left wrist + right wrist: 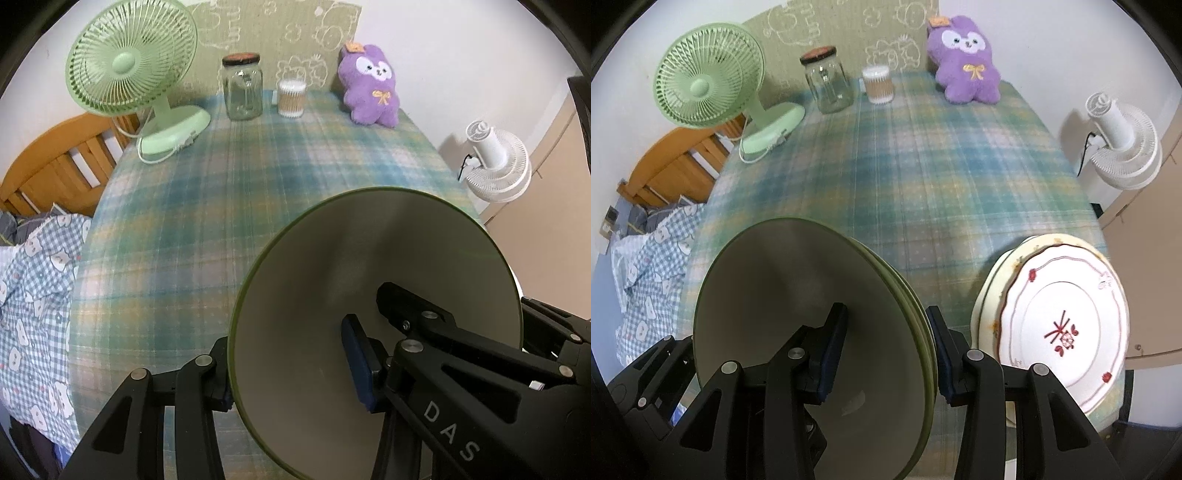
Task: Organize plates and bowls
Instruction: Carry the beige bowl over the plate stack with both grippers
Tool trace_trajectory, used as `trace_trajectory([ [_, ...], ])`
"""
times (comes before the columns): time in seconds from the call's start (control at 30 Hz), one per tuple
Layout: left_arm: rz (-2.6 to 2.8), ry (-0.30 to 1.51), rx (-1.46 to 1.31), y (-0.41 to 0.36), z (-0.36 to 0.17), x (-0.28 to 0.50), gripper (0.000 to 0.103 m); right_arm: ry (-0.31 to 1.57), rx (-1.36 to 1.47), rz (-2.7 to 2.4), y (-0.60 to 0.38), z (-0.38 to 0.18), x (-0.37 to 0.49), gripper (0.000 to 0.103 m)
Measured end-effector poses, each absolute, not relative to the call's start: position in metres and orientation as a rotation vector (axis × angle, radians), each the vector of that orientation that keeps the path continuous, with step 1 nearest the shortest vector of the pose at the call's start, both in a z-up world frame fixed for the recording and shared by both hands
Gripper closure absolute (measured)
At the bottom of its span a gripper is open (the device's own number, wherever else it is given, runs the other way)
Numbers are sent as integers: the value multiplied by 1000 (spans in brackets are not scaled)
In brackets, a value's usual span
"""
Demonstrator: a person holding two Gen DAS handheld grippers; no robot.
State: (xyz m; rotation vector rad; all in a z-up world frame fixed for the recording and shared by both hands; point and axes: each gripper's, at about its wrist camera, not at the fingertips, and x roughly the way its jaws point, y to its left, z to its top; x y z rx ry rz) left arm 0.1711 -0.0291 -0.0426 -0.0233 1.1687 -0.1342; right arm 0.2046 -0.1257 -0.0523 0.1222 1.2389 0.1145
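Observation:
A stack of green-rimmed plates with a pale grey-beige face is held on edge above the plaid table. My right gripper is shut on the stack's rim, one pad on the face, one behind. In the left wrist view the same green plate fills the lower right, and my left gripper is shut on it, one blue pad on the face. A white plate with red flowers lies on a cream plate at the table's front right.
A green desk fan, a glass jar, a cotton swab tub and a purple plush toy stand along the table's far edge. A white fan sits right of the table. A wooden bed with checked bedding is left.

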Motion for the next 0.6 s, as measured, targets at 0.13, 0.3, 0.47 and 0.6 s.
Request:
trace_trajectory([
  [0.13,-146,1150,-18,-30,-33,167,55,1217,130,100,-127,-40,199,57],
  [0.3,-145,1135,-12,-36,-29,163,55,1199,139,98,-133,-34,195,57],
  [0.47,-124,1126,-6,-47,-27,159,55,1188,142,117,-144,-33,192,57],
  [0.6,-96,1129,-19,-58,-26,157,55,1191,130,143,-153,-32,193,57],
])
